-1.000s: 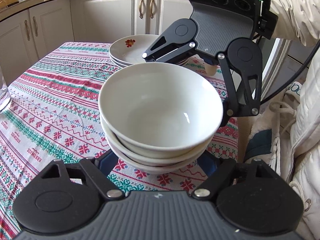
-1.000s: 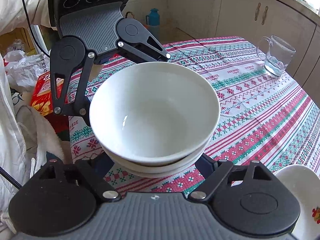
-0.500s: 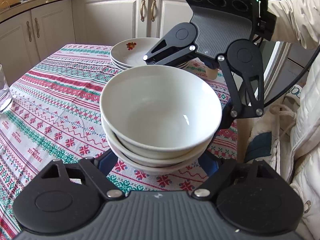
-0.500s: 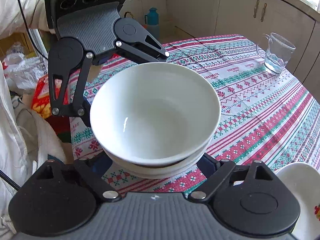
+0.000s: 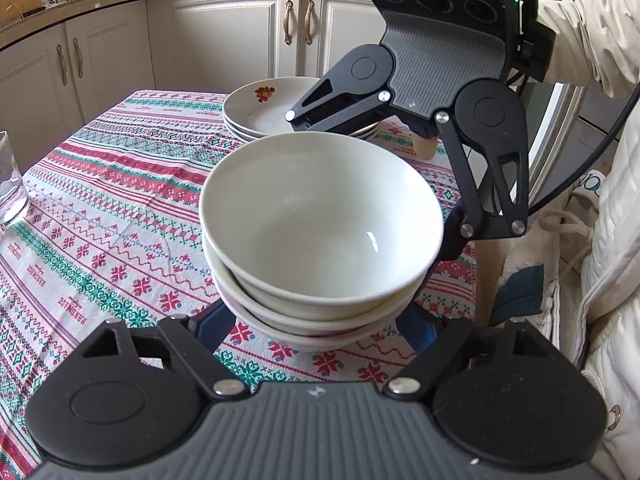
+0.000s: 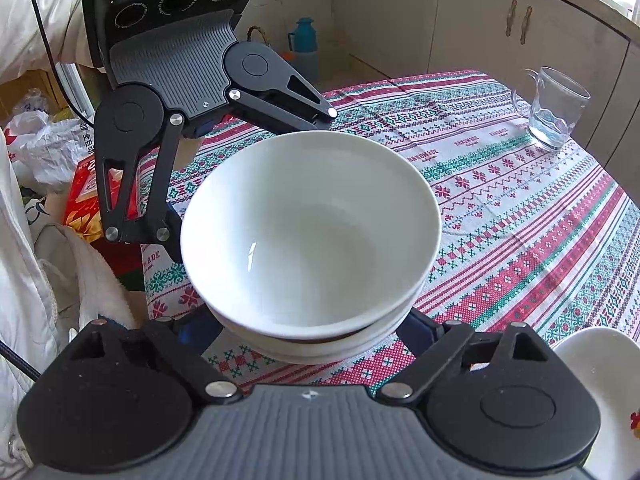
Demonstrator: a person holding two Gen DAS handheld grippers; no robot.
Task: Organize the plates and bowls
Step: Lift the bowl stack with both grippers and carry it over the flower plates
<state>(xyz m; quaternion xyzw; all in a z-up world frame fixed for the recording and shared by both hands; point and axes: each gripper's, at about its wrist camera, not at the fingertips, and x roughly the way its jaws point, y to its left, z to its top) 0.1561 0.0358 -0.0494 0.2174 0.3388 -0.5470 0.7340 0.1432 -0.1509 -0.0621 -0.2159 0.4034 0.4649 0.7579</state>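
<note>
Kitchen table, mid-tidy: a stack of 3 white bowls (image 5: 320, 240) stands on a striped, cross-stitch-patterned tablecloth (image 5: 100, 200), filling the centre of both wrist views. The left gripper (image 5: 316, 328) reaches in from the bottom of its frame, its blue fingers (image 5: 214, 326) spread to either side of the lowest bowl; their tips run under the flare of the bowls, so contact cannot be made out. Opposite it, at the upper right of that frame, the right gripper (image 6: 309, 332) is held by a person in a pale padded sleeve (image 5: 592, 40). Its jaws have just been opening and stand wide, with the bowl stack between them. Behind the bowls, at the top centre of the left view, a pile of flower-printed plates (image 5: 260, 116) sits at the table's far edge. A glass mug (image 6: 556, 112) stands at the upper right of the right view.
</note>
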